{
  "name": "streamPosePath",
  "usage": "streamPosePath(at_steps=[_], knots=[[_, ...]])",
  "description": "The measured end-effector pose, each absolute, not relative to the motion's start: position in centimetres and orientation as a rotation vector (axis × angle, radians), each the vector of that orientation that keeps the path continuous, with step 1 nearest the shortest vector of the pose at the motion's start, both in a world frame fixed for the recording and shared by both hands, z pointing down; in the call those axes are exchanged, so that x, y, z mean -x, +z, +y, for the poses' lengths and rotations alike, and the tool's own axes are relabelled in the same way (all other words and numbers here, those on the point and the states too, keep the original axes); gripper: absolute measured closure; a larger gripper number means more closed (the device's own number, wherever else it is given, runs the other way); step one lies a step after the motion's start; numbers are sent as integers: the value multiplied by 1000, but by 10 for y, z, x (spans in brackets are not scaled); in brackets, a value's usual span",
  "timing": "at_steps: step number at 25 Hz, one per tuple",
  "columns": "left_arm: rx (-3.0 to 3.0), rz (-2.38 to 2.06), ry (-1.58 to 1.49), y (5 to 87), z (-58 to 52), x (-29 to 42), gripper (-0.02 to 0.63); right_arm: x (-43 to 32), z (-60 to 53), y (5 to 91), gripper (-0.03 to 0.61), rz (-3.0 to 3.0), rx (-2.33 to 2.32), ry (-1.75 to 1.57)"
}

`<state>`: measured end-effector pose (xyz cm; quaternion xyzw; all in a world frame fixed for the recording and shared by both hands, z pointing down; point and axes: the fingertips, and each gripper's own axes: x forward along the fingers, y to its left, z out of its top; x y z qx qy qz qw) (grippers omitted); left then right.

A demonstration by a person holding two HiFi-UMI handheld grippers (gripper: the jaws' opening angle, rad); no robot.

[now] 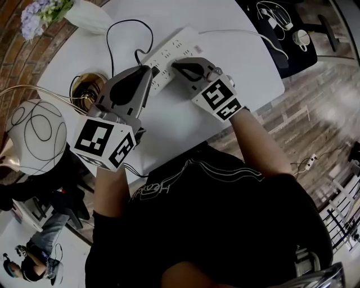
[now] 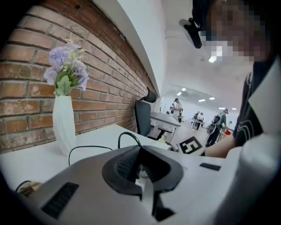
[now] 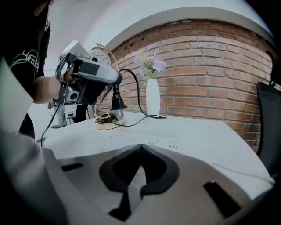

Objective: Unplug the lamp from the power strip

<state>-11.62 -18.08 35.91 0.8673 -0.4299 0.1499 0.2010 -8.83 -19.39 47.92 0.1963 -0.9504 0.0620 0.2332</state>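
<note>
counter (image 1: 185,121): white and rounded; we see its near edge meet the person's black shirt.
left tongs (image 1: 152,70) (image 2: 140,151) (image 3: 118,79): pressed together. From the right gripper view we see them pinching the top of the black plug, where the cord leaves it, held up above the counter on the left.
right tongs (image 1: 173,66) (image 3: 140,148): pressed together with nothing between them. Their tips lie low over the power strip, just right of the left tongs; we cannot tell whether they touch it.
black plug (image 3: 117,99): hangs upright under the left tongs, in the air, clear of the sockets.
power strip (image 1: 181,45) (image 3: 145,141): white, lying flat and slanting far-right across the counter, just beyond both tongs.
cord (image 1: 111,42) (image 2: 130,135) (image 3: 138,94): black, arching from the plug and looping over the counter toward the lamp's base.
lamp (image 1: 34,138) (image 3: 105,122): at the left edge, with a gold base, a gold hoop and a white globe.
vase (image 1: 84,17) (image 2: 63,125) (image 3: 152,97): white, upright with pale purple flowers, at the far left.
brick wall (image 2: 26,88) (image 3: 210,79): behind the vase.
</note>
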Motion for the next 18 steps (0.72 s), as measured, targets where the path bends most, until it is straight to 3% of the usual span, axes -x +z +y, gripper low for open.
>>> streamPosePath(at_steps=[5, 18], knots=[[-2397, -1229, 341, 347, -173, 116, 606, 84, -196, 476, 581, -2614, -502, 323], [-2332, -1279, 172, 311, -129, 111, 606, 52, -169, 359, 581, -2862, -592, 384]])
